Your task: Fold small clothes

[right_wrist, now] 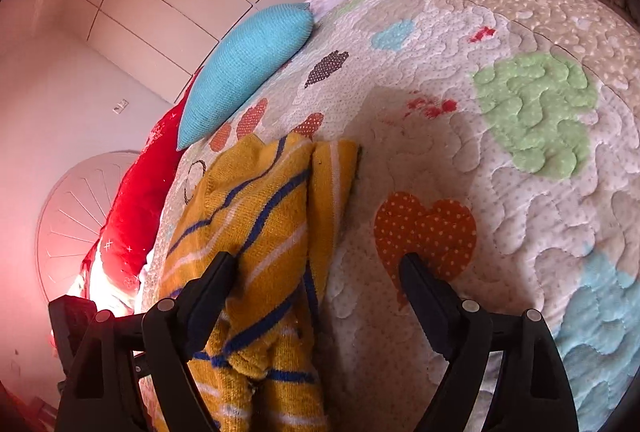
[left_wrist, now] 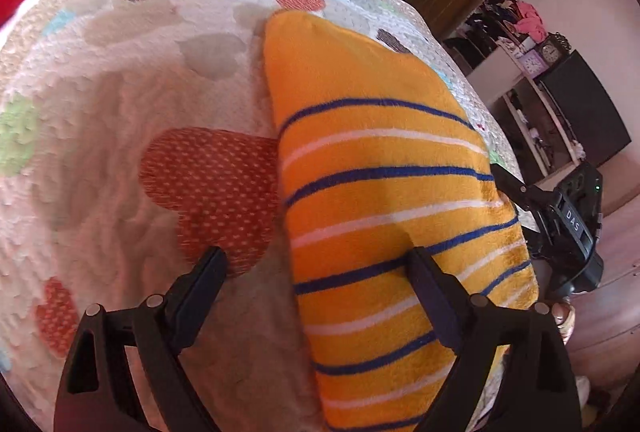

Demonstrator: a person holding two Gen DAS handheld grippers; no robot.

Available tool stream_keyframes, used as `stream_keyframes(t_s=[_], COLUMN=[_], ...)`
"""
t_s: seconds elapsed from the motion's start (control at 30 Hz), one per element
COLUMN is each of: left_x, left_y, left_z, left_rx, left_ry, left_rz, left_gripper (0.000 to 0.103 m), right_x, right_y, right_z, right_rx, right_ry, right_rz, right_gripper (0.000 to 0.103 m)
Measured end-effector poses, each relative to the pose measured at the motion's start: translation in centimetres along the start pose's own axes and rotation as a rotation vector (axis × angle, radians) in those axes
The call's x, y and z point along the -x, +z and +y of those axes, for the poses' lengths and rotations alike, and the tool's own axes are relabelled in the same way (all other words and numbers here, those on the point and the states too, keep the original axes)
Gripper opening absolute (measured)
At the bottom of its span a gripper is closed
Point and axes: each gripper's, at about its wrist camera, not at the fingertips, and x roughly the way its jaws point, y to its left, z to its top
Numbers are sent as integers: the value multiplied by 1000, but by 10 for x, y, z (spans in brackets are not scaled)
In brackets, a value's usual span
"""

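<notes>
While both fisheye views bend the bed into a dome, I can only see part of the yellow striped garment (left_wrist: 384, 216): its near end runs out of the bottom of each picture, and my own hands are hidden behind the tools. Motion blur softens the quilt (left_wrist: 120, 160) on the left side of the left view. Both tools tilt downward toward the bed. My left gripper (left_wrist: 316, 256) stands wide open, holding nothing; its right finger (left_wrist: 430, 296) lies over the garment's striped surface, though I cannot tell whether it touches, and its left finger hangs over a red heart patch. My right gripper (right_wrist: 316, 264) is likewise spread wide and empty, its left finger (right_wrist: 212, 288) against the rumpled cloth, its right over the quilt. A blue pillow (right_wrist: 244, 72) and a red pillow (right_wrist: 136, 200) lie at the far end.
</notes>
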Motion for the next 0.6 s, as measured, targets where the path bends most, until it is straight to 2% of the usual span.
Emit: stream_keyframes(t_s=[0.03, 0.07, 0.1, 0.13, 0.17, 0.2, 0.3, 0.37, 0.43, 0.5, 0.57, 0.6], left_x=[-6, -11, -14, -15, -15, -11, 8, 19, 23, 19, 2, -5], left_y=[2, 3, 5, 7, 8, 10, 23, 35, 44, 47, 44, 39], left_z=[-2, -5, -9, -13, -17, -20, -27, -29, -35, -36, -32, -30], left_rx=[6, 10, 8, 7, 15, 18, -2, -7, -39, -59, -46, -41], left_ry=[-25, -40, -62, -99, -115, -100, -108, -111, -54, 13, 115, 156], left_rz=[2, -1, 2, 10, 19, 10, -21, -34, -54, -57, -1, 17], left_gripper=[97, 97, 97, 85, 78, 75, 57, 54, 54, 54, 59, 64], right_x=[-4, -7, -12, -18, -23, -23, -19, -11, -7, -12, -19, -19], right_y=[2, 5, 6, 8, 8, 9, 12, 15, 16, 14, 12, 12], right_z=[1, 3, 4, 5, 6, 10, 33, 50, 63, 67, 61, 56], right_rx=[6, 11, 17, 8, -14, -13, 41, 95, 162, 213, 249, 242], right_ry=[13, 32, 77, 154, 204, 214, 253, 260, 203, 46, -132, -161], right_rz=[14, 25, 45, 82, 96, 83, 55, 16, -36, -64, -54, -49], right_gripper=[88, 81, 55, 42, 40, 39, 37, 37, 39, 41, 44, 48])
